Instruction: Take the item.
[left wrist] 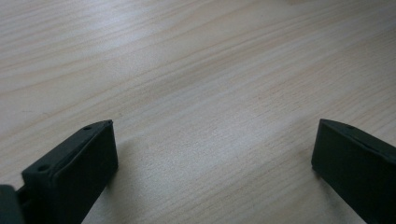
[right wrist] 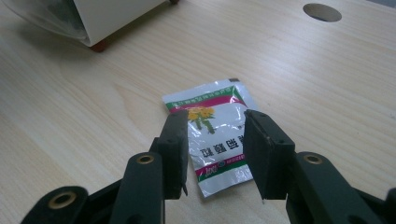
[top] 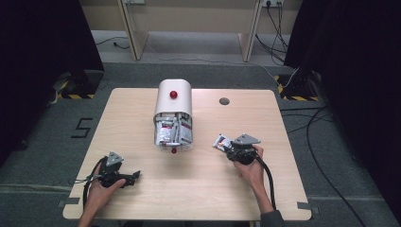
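Note:
A white sachet (right wrist: 215,135) with a yellow flower print and a red-green band lies flat on the wooden table (top: 198,184). My right gripper (right wrist: 217,116) hovers just over it, jaws apart on either side of it, pads not pressing on it. From the high view the sachet (top: 221,142) sits just left of the right gripper (top: 228,146), right of centre. My left gripper (top: 135,176) rests at the table's front left, pointing right. Its jaws (left wrist: 215,123) stand wide open over bare wood.
A white dispenser box (top: 173,101) with a red knob stands at the table's middle back, and its clear front bin (top: 173,132) holds several more sachets. Its corner (right wrist: 107,18) lies beyond the right gripper. A round hole (top: 224,100) is in the tabletop behind.

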A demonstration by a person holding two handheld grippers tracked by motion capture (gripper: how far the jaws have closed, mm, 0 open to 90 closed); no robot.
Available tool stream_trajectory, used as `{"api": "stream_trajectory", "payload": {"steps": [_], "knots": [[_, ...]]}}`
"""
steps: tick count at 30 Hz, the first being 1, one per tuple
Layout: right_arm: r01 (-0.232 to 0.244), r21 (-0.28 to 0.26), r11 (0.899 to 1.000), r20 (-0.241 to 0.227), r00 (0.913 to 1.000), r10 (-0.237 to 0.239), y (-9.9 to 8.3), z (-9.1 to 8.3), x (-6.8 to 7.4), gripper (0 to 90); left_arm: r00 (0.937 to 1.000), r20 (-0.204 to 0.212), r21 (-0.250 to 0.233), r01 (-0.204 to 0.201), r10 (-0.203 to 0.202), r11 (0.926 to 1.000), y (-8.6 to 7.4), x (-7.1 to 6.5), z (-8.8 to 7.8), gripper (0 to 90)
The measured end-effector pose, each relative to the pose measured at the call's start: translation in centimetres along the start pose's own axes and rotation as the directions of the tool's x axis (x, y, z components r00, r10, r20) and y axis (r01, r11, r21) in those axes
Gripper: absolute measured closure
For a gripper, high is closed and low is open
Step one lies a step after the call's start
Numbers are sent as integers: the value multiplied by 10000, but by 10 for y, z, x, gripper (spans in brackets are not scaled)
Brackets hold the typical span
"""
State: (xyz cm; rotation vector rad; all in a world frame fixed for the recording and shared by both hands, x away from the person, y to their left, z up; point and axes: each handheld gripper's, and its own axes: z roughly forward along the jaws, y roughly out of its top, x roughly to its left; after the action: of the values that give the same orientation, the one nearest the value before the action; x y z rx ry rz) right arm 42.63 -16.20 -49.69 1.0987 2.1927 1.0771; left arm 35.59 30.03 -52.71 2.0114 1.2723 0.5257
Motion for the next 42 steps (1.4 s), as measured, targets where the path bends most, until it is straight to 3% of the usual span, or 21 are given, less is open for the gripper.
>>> {"api": "stream_trajectory", "payload": {"steps": [16, 31, 42], "knots": [[-105, -394, 9992, -144, 9998, 99, 4, -11, 0, 579, 10000, 0, -1, 2, -2, 10000, 0, 0, 0, 0], [-544, -504, 9972, -356, 9980, 527, 7, -26, 1, 401, 10000, -1, -2, 2, -2, 10000, 0, 0, 0, 0], [-904, -791, 9928, -239, 9958, 888, -2, -47, -4, 366, 10000, 0, 1, -2, 2, 10000, 0, 0, 0, 0]]}}
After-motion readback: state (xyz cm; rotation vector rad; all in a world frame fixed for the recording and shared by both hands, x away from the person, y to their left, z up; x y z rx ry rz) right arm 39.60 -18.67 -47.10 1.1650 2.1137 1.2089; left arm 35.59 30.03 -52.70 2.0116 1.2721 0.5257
